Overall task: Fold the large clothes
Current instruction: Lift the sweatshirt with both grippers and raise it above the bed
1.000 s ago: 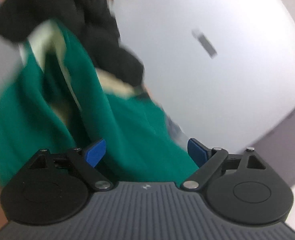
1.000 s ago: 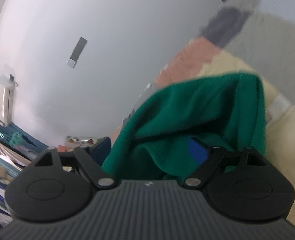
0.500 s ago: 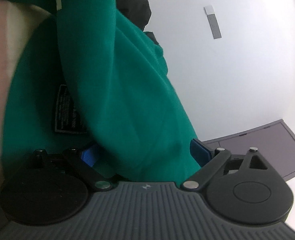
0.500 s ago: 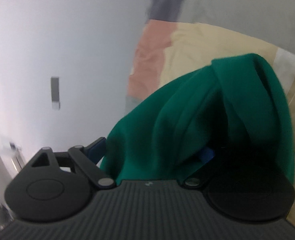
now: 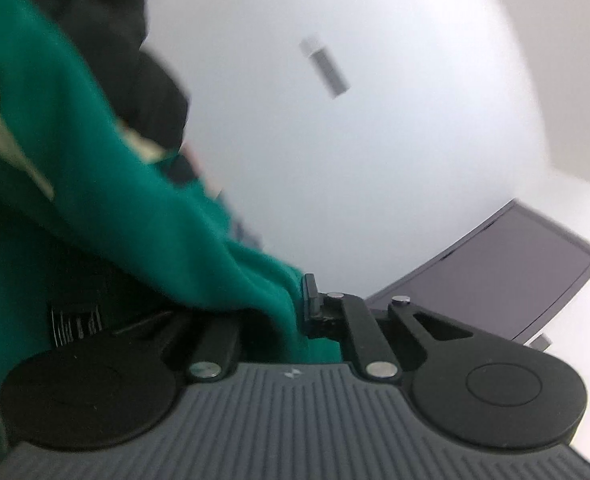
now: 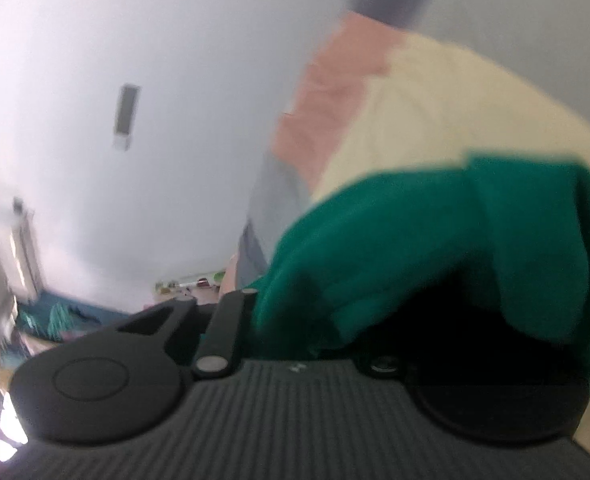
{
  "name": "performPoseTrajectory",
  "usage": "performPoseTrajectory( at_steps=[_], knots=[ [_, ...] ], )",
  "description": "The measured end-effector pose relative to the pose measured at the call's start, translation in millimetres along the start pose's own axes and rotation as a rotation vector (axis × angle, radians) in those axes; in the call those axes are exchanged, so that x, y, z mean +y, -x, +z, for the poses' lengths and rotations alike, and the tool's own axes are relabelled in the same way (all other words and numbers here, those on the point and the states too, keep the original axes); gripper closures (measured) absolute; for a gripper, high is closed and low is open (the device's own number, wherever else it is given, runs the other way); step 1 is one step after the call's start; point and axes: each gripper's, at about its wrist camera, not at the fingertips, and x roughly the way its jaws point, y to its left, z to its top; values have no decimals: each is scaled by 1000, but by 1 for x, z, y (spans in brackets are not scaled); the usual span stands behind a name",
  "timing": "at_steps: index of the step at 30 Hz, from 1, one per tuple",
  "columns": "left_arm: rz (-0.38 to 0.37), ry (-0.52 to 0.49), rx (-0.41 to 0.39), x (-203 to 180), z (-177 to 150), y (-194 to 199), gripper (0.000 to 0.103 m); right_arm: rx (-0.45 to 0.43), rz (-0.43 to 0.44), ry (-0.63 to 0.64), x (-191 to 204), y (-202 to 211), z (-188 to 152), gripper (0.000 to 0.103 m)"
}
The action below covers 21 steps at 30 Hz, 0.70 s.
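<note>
A large green garment [image 5: 107,196] is held up in the air, and both cameras look upward at the white ceiling. My left gripper [image 5: 295,304] is shut on a fold of it. The cloth drapes over the left finger and hides it, and a black care label [image 5: 75,320] shows on the inside. In the right wrist view the green garment [image 6: 435,248] covers the right finger, and my right gripper [image 6: 295,320] is shut on its edge. Both views are blurred by motion.
The person's black-sleeved arm [image 5: 107,40] is at upper left. A purple-grey panel [image 5: 503,276] sits at right. A cream and pink cloth [image 6: 435,100] lies behind the garment. A ceiling fixture [image 6: 126,116] and cluttered shelves [image 6: 47,316] are at left.
Both grippers have closed tighter on the green garment, the blue pads no longer spread apart. The cloth has swung lower and leftward in the left view; both cameras have tilted.
</note>
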Motion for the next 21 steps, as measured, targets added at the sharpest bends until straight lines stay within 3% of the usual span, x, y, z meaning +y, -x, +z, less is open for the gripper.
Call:
performPoseTrajectory(
  at_steps=[7,10,21],
  knots=[
    [-96,-67,-91,-52,28,58,96,-65,144,179,63,67,-10,89],
    [-145,-104,-131,-85,44,83,96,-82,210,206,94,97,2,89],
    [-309,-263,-283,-237,113,189,96,-218,466,501,261,211,15,90]
  ],
)
